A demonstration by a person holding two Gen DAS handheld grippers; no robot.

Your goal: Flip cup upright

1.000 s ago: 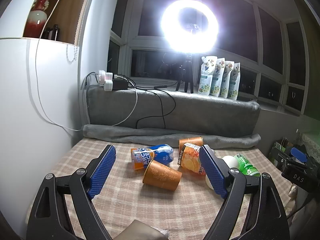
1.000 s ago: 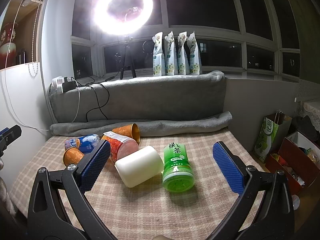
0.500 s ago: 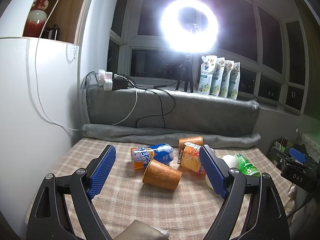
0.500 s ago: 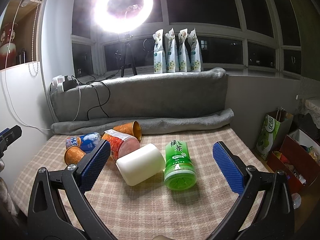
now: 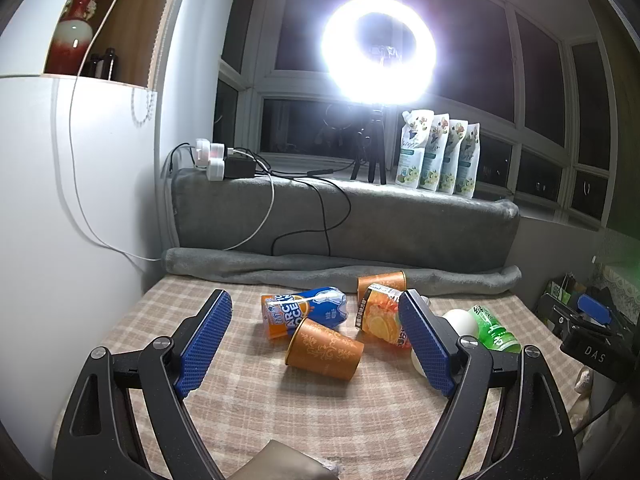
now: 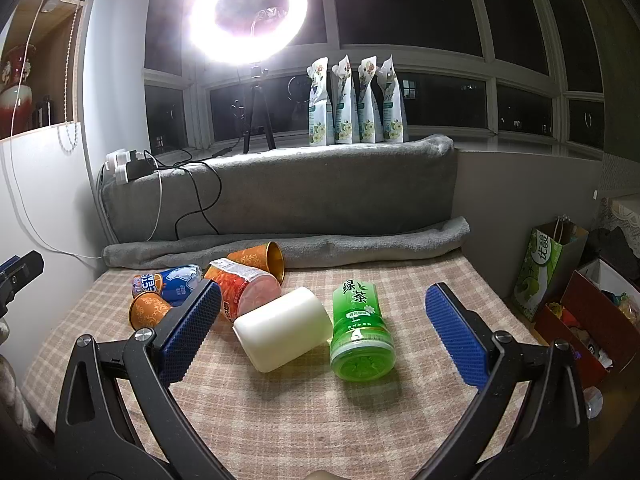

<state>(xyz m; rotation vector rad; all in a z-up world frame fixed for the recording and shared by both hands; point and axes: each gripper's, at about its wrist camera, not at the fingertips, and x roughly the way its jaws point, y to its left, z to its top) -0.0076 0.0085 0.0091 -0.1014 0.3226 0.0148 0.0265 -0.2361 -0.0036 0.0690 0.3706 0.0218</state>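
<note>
Several cups lie on their sides on the checked cloth. An orange patterned paper cup (image 5: 325, 353) lies nearest my left gripper (image 5: 316, 344), which is open and empty just in front of it; the cup also shows in the right wrist view (image 6: 149, 310). A second orange cup (image 6: 259, 260) lies at the back with its gold mouth facing right. A white cup (image 6: 284, 328) and a green tea cup (image 6: 360, 328) lie between the fingers of my right gripper (image 6: 320, 332), which is open and empty short of them.
A blue and orange cup (image 5: 304, 312) and an orange-fruit cup (image 5: 380, 316) lie among the others. A rolled grey blanket (image 6: 280, 248) and grey cushion bound the back. A white cabinet (image 5: 60, 240) stands left. Bags and boxes (image 6: 580, 292) stand right of the table.
The right gripper has edged slightly back and up, so the cups sit a little lower in its view. The left gripper and all cups have not moved.
</note>
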